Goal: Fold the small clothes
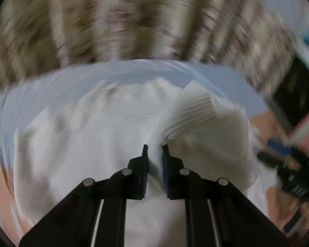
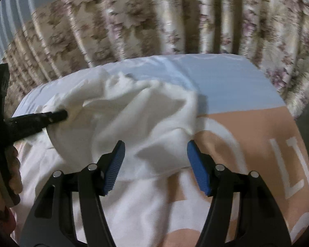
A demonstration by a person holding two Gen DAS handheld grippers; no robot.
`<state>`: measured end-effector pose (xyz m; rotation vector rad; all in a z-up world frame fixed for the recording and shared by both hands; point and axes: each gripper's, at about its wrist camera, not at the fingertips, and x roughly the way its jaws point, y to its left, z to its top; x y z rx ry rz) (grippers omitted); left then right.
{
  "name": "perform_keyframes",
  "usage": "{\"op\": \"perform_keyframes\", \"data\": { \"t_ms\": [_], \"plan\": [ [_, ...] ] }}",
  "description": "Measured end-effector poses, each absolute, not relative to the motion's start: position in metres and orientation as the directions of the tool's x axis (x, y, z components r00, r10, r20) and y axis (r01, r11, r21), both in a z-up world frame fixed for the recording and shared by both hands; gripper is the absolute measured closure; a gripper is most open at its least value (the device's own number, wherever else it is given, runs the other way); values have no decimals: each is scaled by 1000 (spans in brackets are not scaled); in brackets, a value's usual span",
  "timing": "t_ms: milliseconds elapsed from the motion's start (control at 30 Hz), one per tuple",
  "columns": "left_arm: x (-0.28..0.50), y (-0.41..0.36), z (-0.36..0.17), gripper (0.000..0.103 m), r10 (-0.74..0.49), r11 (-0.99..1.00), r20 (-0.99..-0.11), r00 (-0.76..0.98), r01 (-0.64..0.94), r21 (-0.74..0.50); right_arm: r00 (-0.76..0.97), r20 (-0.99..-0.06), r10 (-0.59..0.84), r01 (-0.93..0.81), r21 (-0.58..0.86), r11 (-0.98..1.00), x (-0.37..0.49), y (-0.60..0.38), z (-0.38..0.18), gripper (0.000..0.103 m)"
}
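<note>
A small white garment (image 1: pixel 88 144) lies crumpled on the bed, with a ribbed edge at its upper right. My left gripper (image 1: pixel 155 148) is shut on a pinch of this cloth near its middle. In the right wrist view the garment (image 2: pixel 134 119) spreads across the centre, and the left gripper (image 2: pixel 64 114) reaches in from the left with its tips in the fabric. My right gripper (image 2: pixel 156 144) stands open over the garment's near right part, a raised fold between its blue pads (image 2: pixel 197 164) without being squeezed. The left wrist view is blurred.
The bed cover (image 2: pixel 247 123) is light blue at the far side and peach with large white letters near me. A floral curtain (image 2: pixel 154 20) hangs behind the bed. A hand (image 2: pixel 14 164) holds the left gripper's handle at the left edge.
</note>
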<state>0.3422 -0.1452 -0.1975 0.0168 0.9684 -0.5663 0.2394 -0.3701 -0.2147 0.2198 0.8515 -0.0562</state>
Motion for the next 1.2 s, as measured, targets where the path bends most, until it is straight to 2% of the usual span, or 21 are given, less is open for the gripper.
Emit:
{"op": "perform_keyframes", "data": {
  "t_ms": [33, 100, 133, 167, 200, 300, 367, 533, 633, 667, 700, 767, 833, 900, 1200],
  "plan": [
    [344, -120, -202, 89, -466, 868, -777, 423, 390, -308, 656, -753, 50, 124, 173, 977, 241, -364, -216, 39],
    [345, -90, -209, 82, -465, 881, -780, 419, 307, -360, 647, -759, 68, 102, 174, 979, 244, -353, -219, 39],
    [343, -72, -214, 69, -451, 891, -789, 417, 258, -373, 642, -763, 74, 94, 174, 980, 246, -348, -221, 39],
    [340, -63, -215, 50, -434, 900, -797, 419, 230, -369, 633, -770, 81, 83, 172, 982, 249, -342, -224, 39],
    [336, -54, -218, 45, -423, 906, -803, 420, 208, -368, 628, -774, 84, 78, 170, 982, 251, -339, -225, 39],
    [328, -38, -211, 38, -438, 899, -791, 427, 203, -389, 610, -788, 84, 66, 156, 986, 256, -331, -229, 39],
    [329, -41, -202, 24, -416, 910, -788, 455, 216, -355, 610, -789, 79, 70, 152, 986, 257, -330, -229, 39],
    [352, -48, -199, 22, -361, 930, -804, 473, 245, -273, 613, -788, 64, 77, 140, 987, 257, -334, -225, 39],
    [371, -51, -210, 24, -345, 931, -837, 426, 269, -246, 609, -792, 48, 92, 131, 987, 257, -341, -223, 39],
    [374, -54, -212, 34, -339, 929, -844, 415, 289, -231, 608, -792, 45, 98, 131, 987, 257, -344, -223, 39],
    [375, -55, -211, 45, -327, 930, -845, 423, 301, -209, 606, -794, 40, 106, 130, 986, 257, -347, -223, 39],
    [377, -52, -212, 92, -315, 930, -852, 417, 314, -190, 605, -796, 33, 115, 128, 985, 256, -352, -224, 39],
    [384, -39, -216, 95, -378, 914, -843, 383, 298, -275, 604, -797, 24, 130, 127, 983, 256, -357, -225, 39],
    [386, -33, -215, 96, -397, 910, -833, 386, 285, -301, 604, -797, 19, 148, 136, 979, 257, -363, -226, 39],
    [369, -17, -177, 96, -396, 915, -743, 540, 302, -269, 597, -802, 23, 160, 148, 976, 261, -364, -230, 39]
  ]
}}
